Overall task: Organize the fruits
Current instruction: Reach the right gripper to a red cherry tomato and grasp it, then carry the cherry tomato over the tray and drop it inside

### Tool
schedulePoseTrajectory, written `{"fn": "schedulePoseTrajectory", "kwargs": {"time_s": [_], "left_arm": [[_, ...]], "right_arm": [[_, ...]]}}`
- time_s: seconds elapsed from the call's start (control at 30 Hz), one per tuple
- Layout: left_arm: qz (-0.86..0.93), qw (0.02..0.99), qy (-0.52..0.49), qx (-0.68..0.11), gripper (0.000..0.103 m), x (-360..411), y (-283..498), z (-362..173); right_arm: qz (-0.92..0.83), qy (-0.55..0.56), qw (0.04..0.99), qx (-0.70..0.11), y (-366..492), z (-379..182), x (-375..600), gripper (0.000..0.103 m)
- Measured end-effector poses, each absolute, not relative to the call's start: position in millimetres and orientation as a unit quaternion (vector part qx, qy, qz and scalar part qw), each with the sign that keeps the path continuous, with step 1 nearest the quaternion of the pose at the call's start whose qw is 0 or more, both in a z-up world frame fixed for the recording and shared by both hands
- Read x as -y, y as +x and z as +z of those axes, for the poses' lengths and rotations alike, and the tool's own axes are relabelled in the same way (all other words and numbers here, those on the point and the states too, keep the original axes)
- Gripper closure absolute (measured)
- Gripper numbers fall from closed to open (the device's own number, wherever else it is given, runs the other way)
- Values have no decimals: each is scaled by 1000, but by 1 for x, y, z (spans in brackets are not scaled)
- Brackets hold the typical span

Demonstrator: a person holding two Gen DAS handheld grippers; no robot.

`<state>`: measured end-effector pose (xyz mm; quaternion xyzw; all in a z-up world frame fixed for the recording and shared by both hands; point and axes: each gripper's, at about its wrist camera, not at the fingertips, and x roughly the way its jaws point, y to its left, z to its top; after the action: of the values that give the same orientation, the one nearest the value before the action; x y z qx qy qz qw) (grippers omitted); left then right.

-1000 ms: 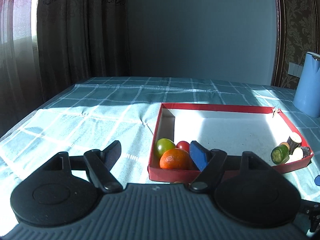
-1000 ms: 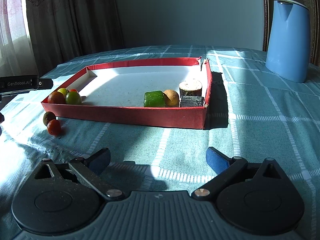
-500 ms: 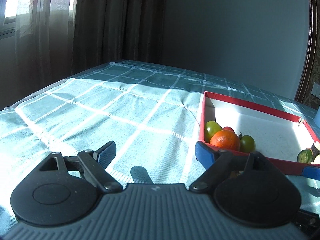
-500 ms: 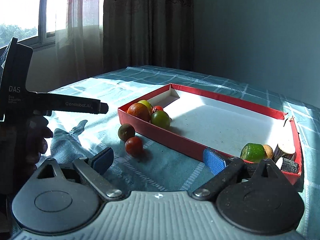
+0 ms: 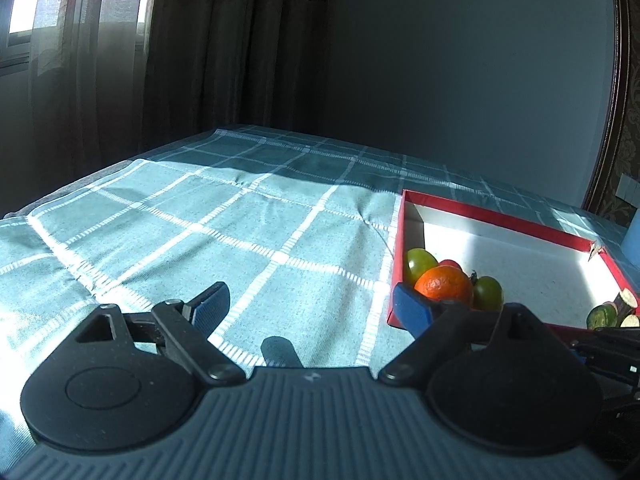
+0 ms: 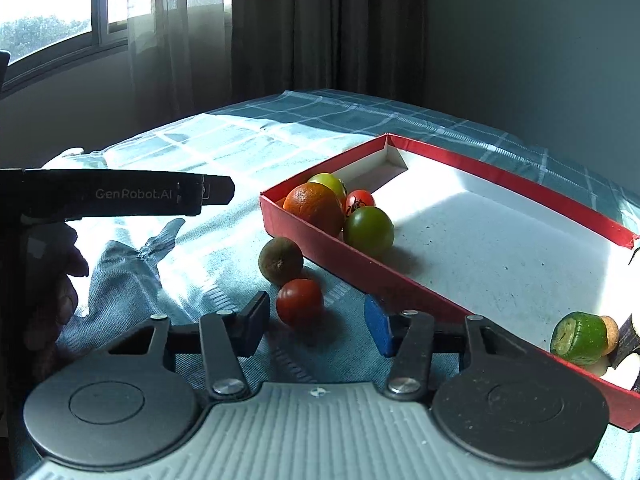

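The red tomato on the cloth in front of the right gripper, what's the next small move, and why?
Probably ease the right gripper forward a little so the red tomato sits fully between its closing fingers. The tomato lies on the cloth just ahead of the tips, untouched, outside the red tray, beside a brown fruit.

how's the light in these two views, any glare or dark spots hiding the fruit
Right wrist view: sun blows out the red tray's white floor, yet the red tomato and brown fruit outside it read clearly. Left wrist view: the orange is sunlit, the curtains sink into dark.
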<state>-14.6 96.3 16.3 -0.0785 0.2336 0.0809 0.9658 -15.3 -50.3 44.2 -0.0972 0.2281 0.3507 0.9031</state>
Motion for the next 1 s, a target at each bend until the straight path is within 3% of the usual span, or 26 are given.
{"fn": "schedulePoseTrajectory", "kwargs": {"time_s": [0.1, 0.17, 0.67, 1.0], "left_arm": [[81, 966, -75, -234, 16, -96, -15, 16], [81, 966, -73, -236, 16, -95, -14, 16], [77, 967, -31, -240, 13, -78, -12, 18], [-21, 967, 16, -254, 13, -14, -24, 21]], "right_arm": [[351, -100, 902, -230, -15, 44, 47, 73], [351, -97, 902, -231, -17, 44, 47, 79], [279, -15, 943, -182, -27, 70, 127, 78], [234, 22, 955, -182, -20, 61, 174, 78]]}}
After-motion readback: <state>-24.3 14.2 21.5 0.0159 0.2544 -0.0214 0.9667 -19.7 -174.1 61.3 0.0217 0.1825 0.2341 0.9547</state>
